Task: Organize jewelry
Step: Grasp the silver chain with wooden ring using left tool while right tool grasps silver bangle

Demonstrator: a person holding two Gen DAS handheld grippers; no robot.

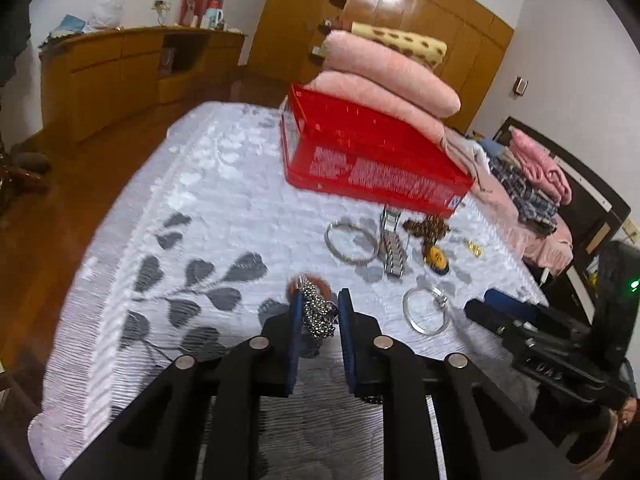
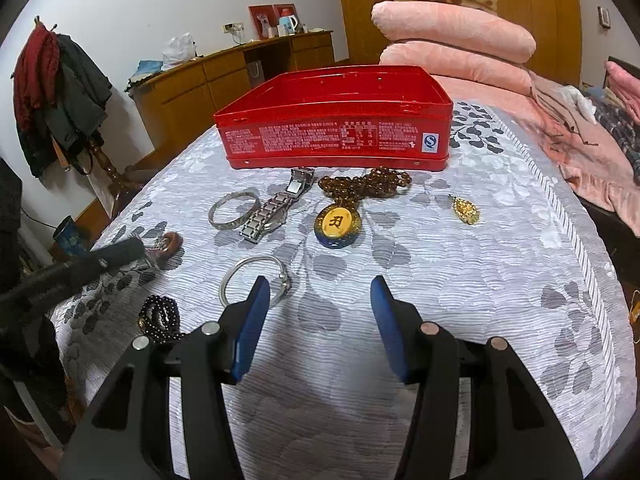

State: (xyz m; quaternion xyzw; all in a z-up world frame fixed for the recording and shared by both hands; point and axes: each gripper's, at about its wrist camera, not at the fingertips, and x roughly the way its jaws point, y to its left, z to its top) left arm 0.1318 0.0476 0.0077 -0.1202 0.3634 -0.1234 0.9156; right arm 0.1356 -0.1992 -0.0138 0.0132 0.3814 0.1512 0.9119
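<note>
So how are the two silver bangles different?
The far bangle is a closed, flat band lying against the watch. The near bangle is thin round wire, open, with a small knob at its end, and lies alone by the right gripper. Both are silver and lie flat on the bed.

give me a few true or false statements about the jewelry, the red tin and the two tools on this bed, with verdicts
1. The left tool has a beaded silver piece between its fingers. True.
2. The red tin has its lid on. False: it is open on top, its inside walls showing.
3. The right tool holds the open silver bangle. False: its jaws are spread with nothing between them; the bangle lies on the bedspread.
4. The steel watch lies in front of the tin, not inside. True.
5. The gold pendant touches the watch. False: it lies apart, farther right.
</note>
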